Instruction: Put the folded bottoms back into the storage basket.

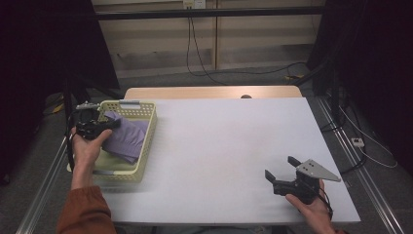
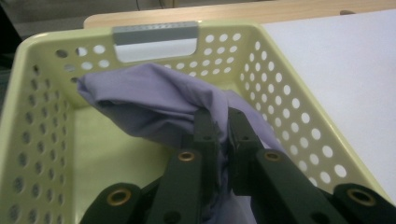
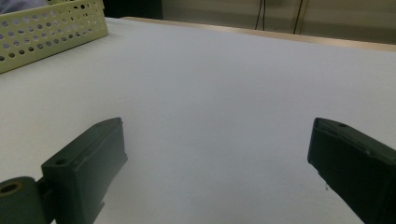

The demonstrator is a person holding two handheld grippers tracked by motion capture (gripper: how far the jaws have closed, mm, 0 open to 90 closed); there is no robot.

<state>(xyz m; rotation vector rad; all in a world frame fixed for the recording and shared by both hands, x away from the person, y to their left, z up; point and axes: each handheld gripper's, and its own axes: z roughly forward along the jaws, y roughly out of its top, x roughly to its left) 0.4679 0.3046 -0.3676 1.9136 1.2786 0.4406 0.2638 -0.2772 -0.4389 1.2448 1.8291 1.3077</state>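
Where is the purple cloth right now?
The crumpled purple cloth lies inside the pale yellow perforated plastic basket at the table's left side, pinched by the left claw.

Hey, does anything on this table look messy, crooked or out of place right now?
Nothing stands out. The purple cloth sits bunched inside the yellow basket, pinched by the left hand-held gripper; the basket itself looks whole and upright.

Lilac cloth (image 2: 154,100), crumpled (bunched high), inside pale-yellow perforated basket (image 2: 299,116).
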